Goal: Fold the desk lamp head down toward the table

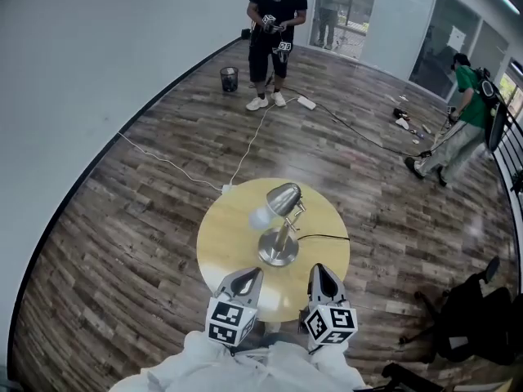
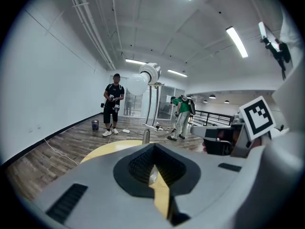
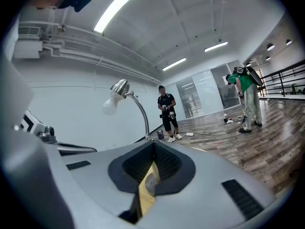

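Desk lamp [image 1: 279,243] stands mid-desk [image 1: 225,243], its head raised on the curved neck — left tongs [image 1: 254,273] and right tongs [image 1: 319,269] both clenched, empty, near its base.

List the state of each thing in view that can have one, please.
desk lamp: standing upright on the round table, not folded.
lamp head: raised, bulb tilted downward.
left gripper: shut, empty, apart from the lamp.
right gripper: shut, empty, apart from the lamp.
waste bin: upright on the floor.
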{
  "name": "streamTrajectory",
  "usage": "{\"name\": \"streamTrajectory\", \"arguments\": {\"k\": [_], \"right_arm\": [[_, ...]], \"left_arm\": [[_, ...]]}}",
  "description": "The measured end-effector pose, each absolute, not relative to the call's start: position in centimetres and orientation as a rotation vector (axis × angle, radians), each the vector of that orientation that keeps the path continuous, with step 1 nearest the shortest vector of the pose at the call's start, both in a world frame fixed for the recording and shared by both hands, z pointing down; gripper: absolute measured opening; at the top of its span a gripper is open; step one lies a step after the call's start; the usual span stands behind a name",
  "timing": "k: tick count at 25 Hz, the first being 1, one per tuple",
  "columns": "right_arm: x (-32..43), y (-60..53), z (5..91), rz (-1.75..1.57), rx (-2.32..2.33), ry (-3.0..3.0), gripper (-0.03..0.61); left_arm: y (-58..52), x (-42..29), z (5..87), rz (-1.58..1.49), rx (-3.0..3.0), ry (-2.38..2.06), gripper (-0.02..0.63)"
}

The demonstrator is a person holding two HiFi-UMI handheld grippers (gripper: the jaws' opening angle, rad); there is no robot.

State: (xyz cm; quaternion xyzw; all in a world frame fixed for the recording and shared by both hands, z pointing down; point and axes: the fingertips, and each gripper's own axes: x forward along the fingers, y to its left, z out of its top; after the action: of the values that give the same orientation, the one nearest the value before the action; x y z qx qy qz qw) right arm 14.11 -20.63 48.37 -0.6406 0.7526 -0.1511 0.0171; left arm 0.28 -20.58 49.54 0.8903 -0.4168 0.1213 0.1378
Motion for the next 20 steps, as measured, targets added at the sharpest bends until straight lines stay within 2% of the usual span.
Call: {"name": "streamTrajectory", "arguments": {"k": [7,13,20], "right_arm": [[15.2,-24.7,48.1,-0.421,-1.864,2.505,0.012],[15.1,-28.1,52.5,-0.446,-1.834,2.623,0.012],[12.8,-30.2,65.4,-0.550,-1.793,2.895,0.012]], "left_arm": [[-22.8,1.8,49.8,0.317,2.531,-1.285,-0.002],[-23.8,2.6,49.8,0.297,2.560,-1.260,-0.002],[-24.6,1.3,49.1,0.364,2.628,-1.246,-0.002]]}}
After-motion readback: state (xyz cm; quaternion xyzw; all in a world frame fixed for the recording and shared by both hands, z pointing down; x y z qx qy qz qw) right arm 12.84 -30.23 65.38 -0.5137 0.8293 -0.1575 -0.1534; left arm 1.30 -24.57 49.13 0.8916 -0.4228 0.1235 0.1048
